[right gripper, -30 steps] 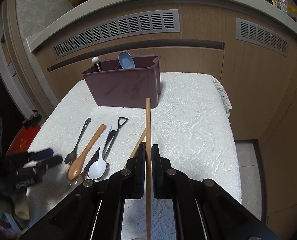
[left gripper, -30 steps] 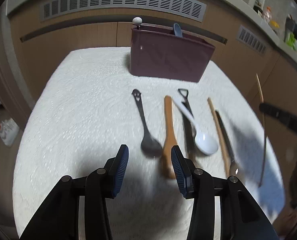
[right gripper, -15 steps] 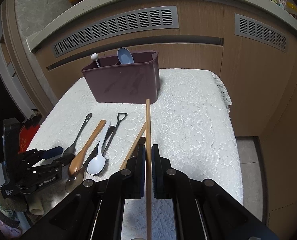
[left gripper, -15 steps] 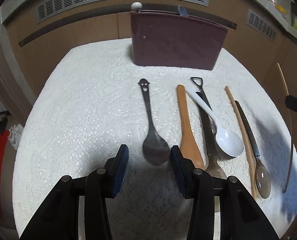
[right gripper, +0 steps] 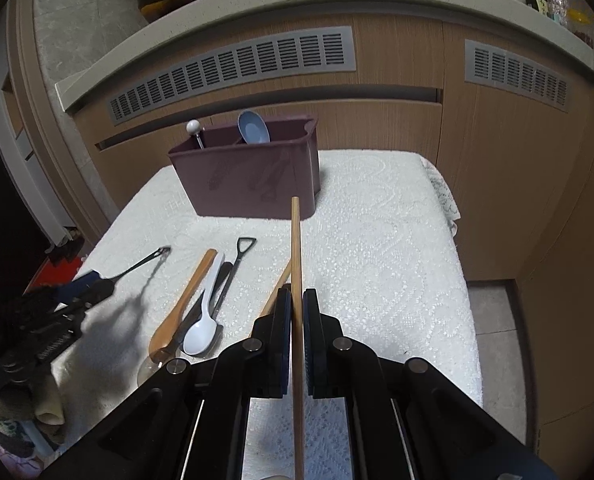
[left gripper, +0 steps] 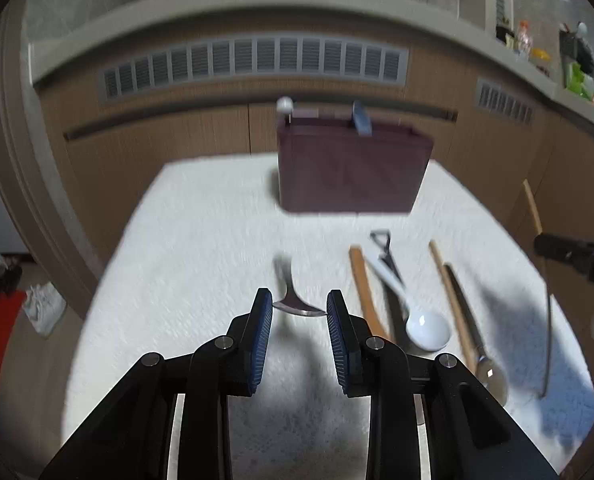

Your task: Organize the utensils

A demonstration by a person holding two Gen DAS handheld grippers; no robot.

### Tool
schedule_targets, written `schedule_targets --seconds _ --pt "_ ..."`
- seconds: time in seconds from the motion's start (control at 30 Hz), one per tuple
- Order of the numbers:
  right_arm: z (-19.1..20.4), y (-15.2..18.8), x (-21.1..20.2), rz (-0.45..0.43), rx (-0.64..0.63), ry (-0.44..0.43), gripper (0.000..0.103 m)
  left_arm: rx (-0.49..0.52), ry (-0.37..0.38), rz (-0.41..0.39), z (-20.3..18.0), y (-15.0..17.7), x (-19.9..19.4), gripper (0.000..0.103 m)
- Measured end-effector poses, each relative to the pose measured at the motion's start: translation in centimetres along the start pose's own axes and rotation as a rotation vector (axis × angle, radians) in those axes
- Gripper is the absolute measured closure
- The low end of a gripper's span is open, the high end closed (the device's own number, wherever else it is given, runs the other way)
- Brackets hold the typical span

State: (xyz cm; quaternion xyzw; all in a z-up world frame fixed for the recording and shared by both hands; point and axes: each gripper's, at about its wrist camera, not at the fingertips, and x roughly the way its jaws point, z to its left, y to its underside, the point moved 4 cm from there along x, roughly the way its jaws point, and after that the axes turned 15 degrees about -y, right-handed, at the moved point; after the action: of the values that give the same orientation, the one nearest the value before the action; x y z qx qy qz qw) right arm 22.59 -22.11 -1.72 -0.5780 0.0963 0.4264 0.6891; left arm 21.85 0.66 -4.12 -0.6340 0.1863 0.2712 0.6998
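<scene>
My left gripper (left gripper: 299, 314) is shut on the bowl of a dark metal spoon (left gripper: 288, 288) and holds it above the white cloth (left gripper: 201, 248); the handle points away. It also shows in the right wrist view (right gripper: 137, 267). My right gripper (right gripper: 295, 300) is shut on a long wooden stick (right gripper: 295, 248) that points at the maroon utensil caddy (right gripper: 253, 176). The caddy (left gripper: 349, 168) holds a blue spoon (right gripper: 253, 128) and a white-knobbed utensil (right gripper: 193, 127). A wooden spoon (right gripper: 185, 300), a white spoon (right gripper: 203, 322) and other utensils lie on the cloth.
The cloth-covered table stands against wooden cabinets with grey vents (right gripper: 233, 76). The table's right edge drops to the floor (right gripper: 493, 312). Red mat and shoes lie on the floor at left (left gripper: 1, 320). Counter clutter sits at the upper right (left gripper: 577, 68).
My left gripper closed on the dark spoon's bowl and lifted it off the cloth; the view tilted up. My right gripper still holds the stick, nearly unmoved.
</scene>
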Motion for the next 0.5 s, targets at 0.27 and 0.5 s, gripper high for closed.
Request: schedule_targets --seconds 0.27,0.5 --pt "1.5 -1.2 -1.2 -0.039 -0.035 -0.007 0.097 0.004 0.008 -0.086 0.7 -2.8 -2.9 0.092" --pt "1.9 -2.2 -1.9 -0.063 -0.053 -0.003 0.097 -0.013 0.008 -0.078 1.3 -3.3 -2.7 0.094"
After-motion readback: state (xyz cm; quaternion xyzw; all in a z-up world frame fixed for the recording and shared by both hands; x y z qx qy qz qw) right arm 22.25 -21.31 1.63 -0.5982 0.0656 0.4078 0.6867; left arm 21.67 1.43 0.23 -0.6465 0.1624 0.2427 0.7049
